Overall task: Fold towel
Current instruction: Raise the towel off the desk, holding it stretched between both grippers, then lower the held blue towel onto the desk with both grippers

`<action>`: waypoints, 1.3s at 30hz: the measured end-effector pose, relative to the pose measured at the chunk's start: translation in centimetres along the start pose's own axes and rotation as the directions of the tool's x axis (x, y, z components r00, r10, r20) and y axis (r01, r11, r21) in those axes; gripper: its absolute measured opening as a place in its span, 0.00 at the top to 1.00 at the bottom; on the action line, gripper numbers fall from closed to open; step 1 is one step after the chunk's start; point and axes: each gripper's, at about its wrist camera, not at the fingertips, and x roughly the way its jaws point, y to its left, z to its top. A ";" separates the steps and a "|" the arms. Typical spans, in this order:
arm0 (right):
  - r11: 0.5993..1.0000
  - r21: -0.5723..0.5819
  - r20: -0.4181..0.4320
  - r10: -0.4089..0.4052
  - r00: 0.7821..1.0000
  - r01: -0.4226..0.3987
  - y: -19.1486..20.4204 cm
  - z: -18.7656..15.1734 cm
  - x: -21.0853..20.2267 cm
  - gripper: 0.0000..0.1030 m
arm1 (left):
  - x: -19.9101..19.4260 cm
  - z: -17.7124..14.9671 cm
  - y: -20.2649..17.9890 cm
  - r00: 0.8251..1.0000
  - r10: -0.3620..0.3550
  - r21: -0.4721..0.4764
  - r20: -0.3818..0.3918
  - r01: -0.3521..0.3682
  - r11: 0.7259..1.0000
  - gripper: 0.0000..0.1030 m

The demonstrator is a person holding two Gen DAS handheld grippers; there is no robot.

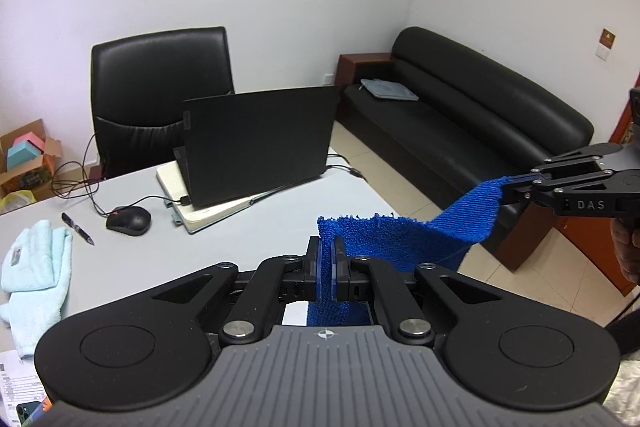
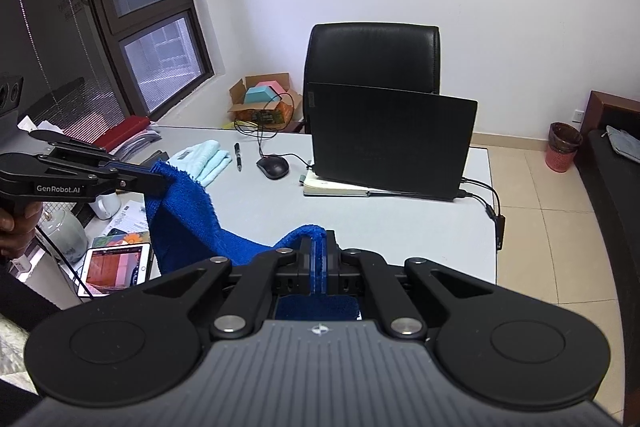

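The blue towel (image 1: 404,239) hangs in the air above the grey bench (image 1: 240,227), slung between the two grippers. The left gripper (image 1: 327,267) has its fingers clamped on one top corner, and the right gripper (image 2: 319,263) has its fingers closed on the other. Holding both corners lets the cloth sag between them and hang clear of the laptop (image 1: 260,143), mouse (image 1: 129,221) and light-blue towel (image 1: 38,259), probably so it can be laid flat or doubled over.
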 end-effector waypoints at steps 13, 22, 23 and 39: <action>0.999 -0.015 -0.005 -0.051 0.999 0.051 -2.1 0.2 4.8 0.97 | 4.5 -0.5 2.0 0.999 0.045 -0.038 0.004 -0.045 0.998 0.96; 0.998 -0.009 -0.023 -0.060 0.998 0.060 -4.0 1.0 9.2 0.97 | 8.1 -0.4 4.3 0.998 0.060 -0.066 0.017 -0.058 0.996 0.96; 0.998 -0.008 -0.025 -0.061 0.998 0.061 -4.3 1.3 9.9 0.97 | 8.5 -0.4 4.6 0.998 0.059 -0.070 0.017 -0.058 0.996 0.96; 0.999 -0.009 -0.122 -0.040 0.992 0.039 -6.7 2.4 18.9 0.97 | 14.8 -1.3 9.5 0.999 0.049 -0.064 0.019 -0.047 0.997 0.95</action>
